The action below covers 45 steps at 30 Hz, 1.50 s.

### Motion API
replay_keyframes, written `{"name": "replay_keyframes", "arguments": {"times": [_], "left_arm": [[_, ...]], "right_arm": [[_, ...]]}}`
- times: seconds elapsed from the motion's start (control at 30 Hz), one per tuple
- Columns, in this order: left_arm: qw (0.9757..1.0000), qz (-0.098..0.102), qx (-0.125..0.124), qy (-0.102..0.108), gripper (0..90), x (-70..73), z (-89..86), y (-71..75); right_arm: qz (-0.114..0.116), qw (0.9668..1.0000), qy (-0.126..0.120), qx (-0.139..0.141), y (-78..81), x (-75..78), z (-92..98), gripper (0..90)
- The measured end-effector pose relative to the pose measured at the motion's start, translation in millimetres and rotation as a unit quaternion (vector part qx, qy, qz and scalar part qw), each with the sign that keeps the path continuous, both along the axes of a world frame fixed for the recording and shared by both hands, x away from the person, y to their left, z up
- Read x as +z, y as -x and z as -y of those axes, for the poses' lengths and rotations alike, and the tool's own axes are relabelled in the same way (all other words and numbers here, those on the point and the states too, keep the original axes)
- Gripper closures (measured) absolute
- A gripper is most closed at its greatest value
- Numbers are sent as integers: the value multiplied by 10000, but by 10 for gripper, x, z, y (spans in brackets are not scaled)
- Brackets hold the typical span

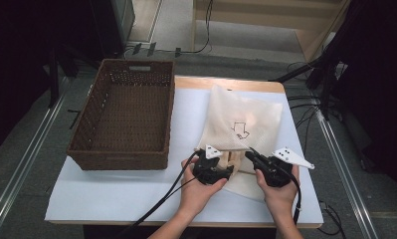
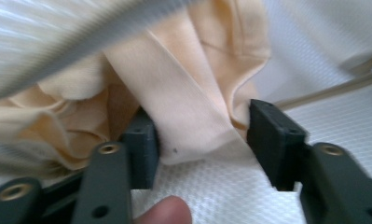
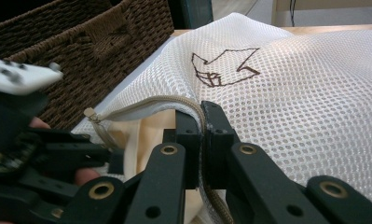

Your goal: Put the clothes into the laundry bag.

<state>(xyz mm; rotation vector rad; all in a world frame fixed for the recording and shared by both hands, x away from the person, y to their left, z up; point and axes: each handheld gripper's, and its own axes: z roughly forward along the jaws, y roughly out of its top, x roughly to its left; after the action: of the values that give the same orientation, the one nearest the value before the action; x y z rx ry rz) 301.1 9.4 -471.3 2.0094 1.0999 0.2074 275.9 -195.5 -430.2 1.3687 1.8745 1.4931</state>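
Observation:
A white mesh laundry bag (image 1: 246, 114) with a brown arrow mark lies on the table, its mouth facing me. A cream cloth (image 1: 232, 160) sits in that mouth. My left gripper (image 1: 228, 168) reaches in from the left. In the left gripper view its jaws (image 2: 202, 140) stand wide apart on either side of a fold of the cream cloth (image 2: 183, 98), over the mesh (image 2: 211, 191). My right gripper (image 3: 203, 135) is shut on the zipper edge of the mesh bag (image 3: 291, 93) and holds it up; it is also in the high view (image 1: 251, 155). The left gripper (image 3: 58, 154) lies below it.
A large brown wicker basket (image 1: 121, 162) stands on the left of the white-covered table (image 1: 136, 194), close to the bag; its wall (image 3: 58, 28) is just behind the bag's mouth. Cables trail from both grippers toward the front edge. Dark stands and cables surround the table.

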Motion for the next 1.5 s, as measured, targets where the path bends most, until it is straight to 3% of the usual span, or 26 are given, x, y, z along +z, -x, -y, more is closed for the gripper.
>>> {"name": "replay_keyframes", "arguments": {"times": [0.1,0.2,0.23,0.33,0.37,0.43,0.47,0.5,0.53,0.6,0.67,0.73,0.83,0.93,0.97,1.0,1.07,1.1,1.27,1.3,1.37,1.43,1.5], "left_arm": [[9999,19,-9,-148,700,-40,85,-72],[9998,26,22,-202,794,10,210,-192],[9999,-14,55,-134,807,16,248,-252],[9981,28,595,124,814,-42,291,-469],[9966,77,803,185,815,-56,289,-517],[9916,380,1222,202,815,-46,277,-547],[9870,555,1492,222,814,-36,263,-553],[9823,619,1750,246,813,-33,229,-570],[9815,533,1823,246,809,-46,219,-596],[9888,-58,1489,123,763,-92,245,-697],[9922,-18,1248,-65,683,-58,223,-681],[9955,-147,933,0,583,-41,175,-624],[9977,-287,611,35,461,-13,109,-473],[9986,-318,415,104,405,6,48,-300],[9988,-278,399,28,398,5,49,-263],[9988,-222,391,-186,401,-2,61,-211],[9978,44,371,-549,475,-10,116,-160],[9975,48,364,-604,541,-8,141,-160],[9984,-156,168,-511,828,-11,284,-309],[9985,-217,217,-445,848,-8,313,-381],[9980,-121,394,-476,868,-7,318,-444],[9952,67,837,-494,874,-36,268,-530],[9937,-25,1102,-208,870,-68,167,-600]], "right_arm": [[-2,10000,44,54,13,-1,-22,875],[-9,10000,45,78,20,-9,-37,875],[-40,9999,44,96,24,-12,-40,875],[-101,9998,60,133,23,-39,-61,875],[-145,9997,82,160,19,-52,-71,875],[-220,9995,134,175,7,-92,-88,875],[-263,9993,162,187,4,-109,-90,875],[-302,9991,215,187,-4,-138,-94,875],[-353,9988,284,205,-15,-177,-99,875],[-472,9979,369,228,-36,-232,-116,875],[-536,9974,426,224,-62,-275,-118,875],[-620,9971,368,229,-87,-302,-104,875],[-662,9967,417,192,-118,-333,-106,875],[-720,9962,458,192,-151,-365,-115,875],[-751,9960,448,178,-159,-373,-122,874],[-757,9959,467,178,-167,-380,-124,874],[-791,9955,492,176,-184,-398,-139,874],[-809,9953,495,185,-190,-405,-145,874],[-794,9954,500,195,-185,-403,-138,874],[-793,9954,491,196,-184,-403,-131,874],[-796,9954,494,207,-181,-411,-117,875],[-774,9952,571,204,-173,-418,-117,875],[-705,9942,801,164,-164,-431,-129,874]]}}
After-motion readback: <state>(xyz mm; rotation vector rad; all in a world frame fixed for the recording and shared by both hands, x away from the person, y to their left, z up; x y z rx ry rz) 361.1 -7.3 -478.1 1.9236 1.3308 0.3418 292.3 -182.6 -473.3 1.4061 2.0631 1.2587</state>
